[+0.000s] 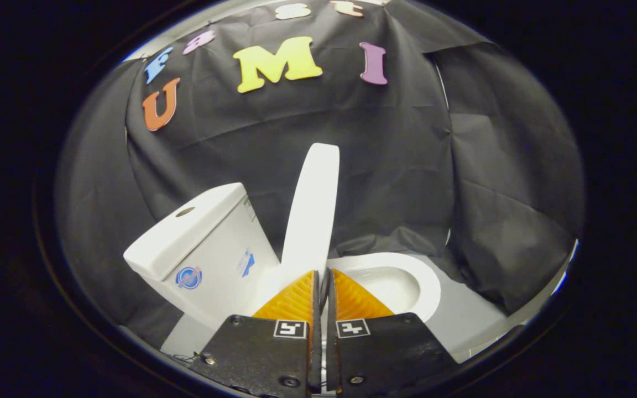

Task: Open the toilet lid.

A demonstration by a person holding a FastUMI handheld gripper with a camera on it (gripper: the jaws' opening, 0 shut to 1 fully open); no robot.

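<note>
Black cloth wall (385,166) hangs behind, meeting a pale floor (462,320).

Toilet lid raised, seen edge-on.
Glossy white plastic toilet lid (314,213) stands near upright at frame centre, leaning slightly right, between white cistern (197,249) lower left and open bowl (401,279) lower right.

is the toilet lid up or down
Up: the lid stands upright beside the tank, the bowl is exposed, and the jaws are pinched on its edge.
</note>
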